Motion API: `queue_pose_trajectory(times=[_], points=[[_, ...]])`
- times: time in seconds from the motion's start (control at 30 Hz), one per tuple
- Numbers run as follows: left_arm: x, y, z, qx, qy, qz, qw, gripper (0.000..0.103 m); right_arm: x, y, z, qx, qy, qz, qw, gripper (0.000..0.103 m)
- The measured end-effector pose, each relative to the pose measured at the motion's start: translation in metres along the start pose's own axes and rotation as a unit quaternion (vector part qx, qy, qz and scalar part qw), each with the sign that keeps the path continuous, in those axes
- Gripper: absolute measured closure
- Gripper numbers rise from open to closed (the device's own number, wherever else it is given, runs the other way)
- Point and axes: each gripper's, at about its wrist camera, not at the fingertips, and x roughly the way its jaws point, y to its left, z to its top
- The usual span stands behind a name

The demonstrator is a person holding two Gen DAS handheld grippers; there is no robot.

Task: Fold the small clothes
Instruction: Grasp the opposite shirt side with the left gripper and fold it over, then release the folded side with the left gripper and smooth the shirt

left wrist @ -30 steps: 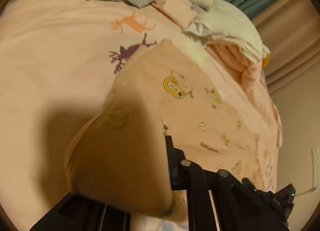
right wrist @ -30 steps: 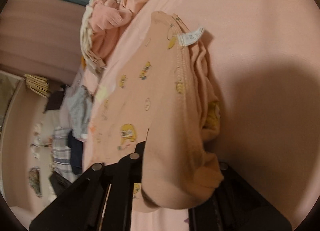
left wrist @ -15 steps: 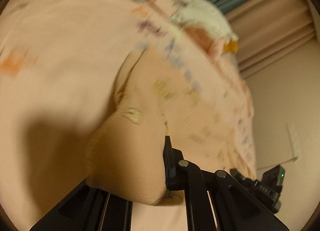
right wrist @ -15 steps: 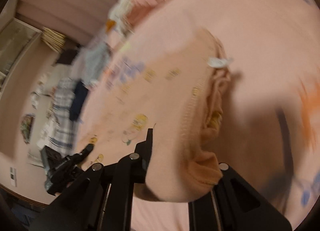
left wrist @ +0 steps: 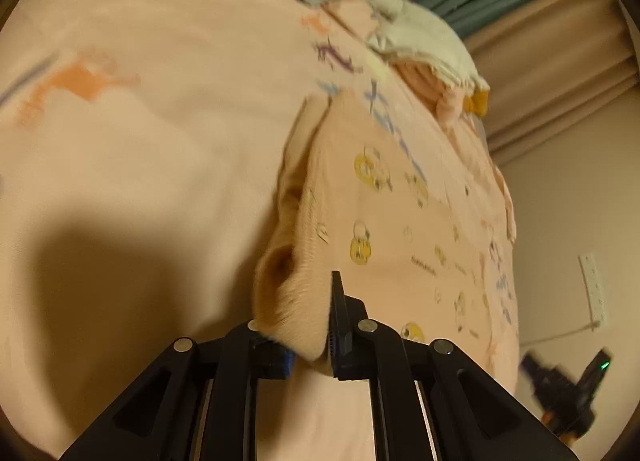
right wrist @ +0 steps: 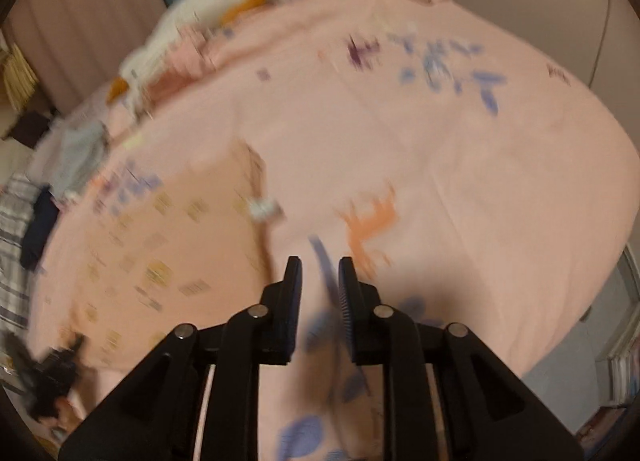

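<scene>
Pinching a bunched corner of the peach printed garment, the left gripper has its jaws closed on a thick roll of fabric, while the rest of the piece lies spread on the pink bedsheet ahead and to the right of it. The right gripper holds nothing: its jaws stand a little apart with only sheet showing between them, and the garment sits off to its left with a small white label at its near edge. The cloth looks light, soft and limp, a ribbed knit that I'd judge will sag and crumple wherever it isn't supported and will cling a bit to the sheet rather than slide. Taking it by a hemmed edge or a corner, through both layers, should give a cleaner fold than grabbing mid-panel. A heap of other clothes lies well apart at the far side of the bed
</scene>
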Motion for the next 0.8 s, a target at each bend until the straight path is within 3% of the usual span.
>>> queue_pose_trajectory(times=[0.03, 0.07, 0.1, 0.13, 0.17, 0.2, 0.33, 0.43, 0.57, 0.73, 0.8], points=[[0.002, 0.001, -0.001, 0.002, 0.005, -0.004, 1.0000, 0.091, -0.005, 0.004, 0.004, -0.005, -0.013, 0.009, 1.000, 0.067], [0.001, 0.001, -0.002, 0.002, 0.005, -0.009, 0.9999, 0.088, -0.011, 0.015, 0.010, -0.012, -0.034, 0.021, 0.999, 0.052], [0.000, 0.002, -0.002, -0.001, 0.006, -0.019, 0.9998, 0.078, -0.012, 0.029, 0.012, -0.014, -0.048, 0.028, 0.998, 0.038], [-0.002, 0.003, -0.002, -0.006, 0.007, -0.033, 0.9994, 0.065, -0.013, 0.042, 0.009, -0.016, -0.061, 0.036, 0.997, 0.031], [-0.003, 0.003, -0.003, -0.011, 0.007, -0.048, 0.9988, 0.061, -0.010, 0.052, 0.008, -0.020, -0.067, 0.046, 0.997, 0.023], [-0.002, 0.002, -0.003, -0.011, 0.006, -0.053, 0.9985, 0.055, -0.005, 0.067, 0.005, -0.029, -0.069, 0.062, 0.995, 0.023], [0.003, -0.012, -0.007, 0.019, -0.007, -0.013, 0.9997, 0.054, 0.032, 0.111, -0.022, -0.073, -0.026, 0.152, 0.985, 0.023], [0.008, -0.021, -0.012, 0.045, -0.026, 0.008, 0.9986, 0.043, 0.057, 0.133, -0.041, -0.126, 0.012, 0.146, 0.981, 0.023], [0.014, -0.033, -0.018, 0.080, -0.037, 0.027, 0.9957, 0.031, 0.068, 0.146, -0.055, -0.169, -0.007, 0.126, 0.978, 0.023], [0.018, -0.037, -0.020, 0.098, -0.041, 0.031, 0.9939, 0.024, 0.079, 0.142, -0.045, -0.113, -0.002, 0.186, 0.976, 0.023], [0.017, -0.035, -0.019, 0.094, -0.041, 0.023, 0.9945, 0.024, 0.084, 0.143, -0.046, -0.102, 0.007, 0.183, 0.978, 0.023]])
